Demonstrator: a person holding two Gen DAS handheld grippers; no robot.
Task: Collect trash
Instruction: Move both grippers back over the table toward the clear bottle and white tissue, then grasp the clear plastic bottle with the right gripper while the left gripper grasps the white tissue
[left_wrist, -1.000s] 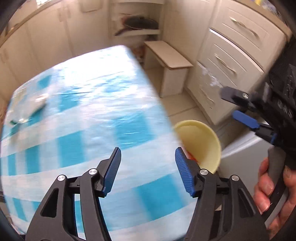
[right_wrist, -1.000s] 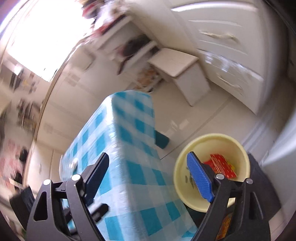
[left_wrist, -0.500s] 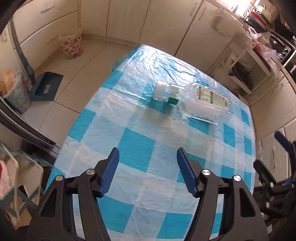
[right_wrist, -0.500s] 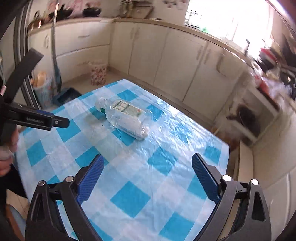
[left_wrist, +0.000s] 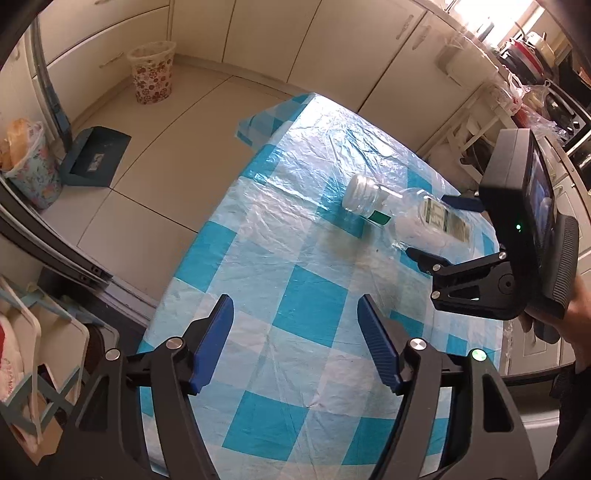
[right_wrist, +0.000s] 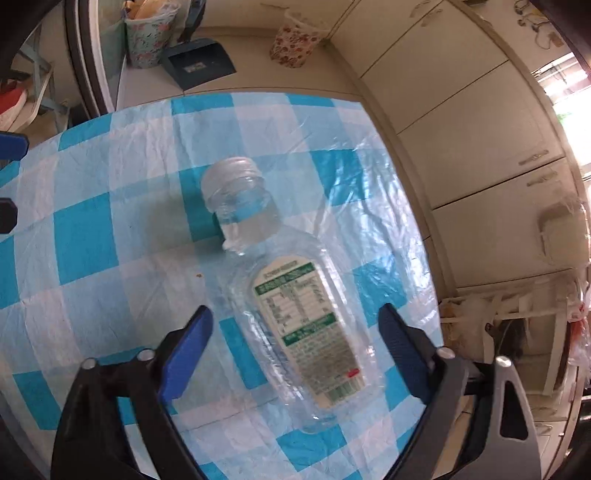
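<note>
Right gripper is spread wide w/ its blue pads on either side of the bottle, not touching it as far as I can see. Bottle is clear plastic, lying on its side on the table w/ blue-white checked cover, cap end pointing away from me, white-green label facing up; can't tell if any liquid is inside. Left gripper is also wide, nothing between its pads, hanging over the near part of the table, well apart from the bottle. On the floor I see a flowered bin, contents hidden, a second flowered bin w/ a plastic bag sticking out, & a dustpan just beside it.
</note>
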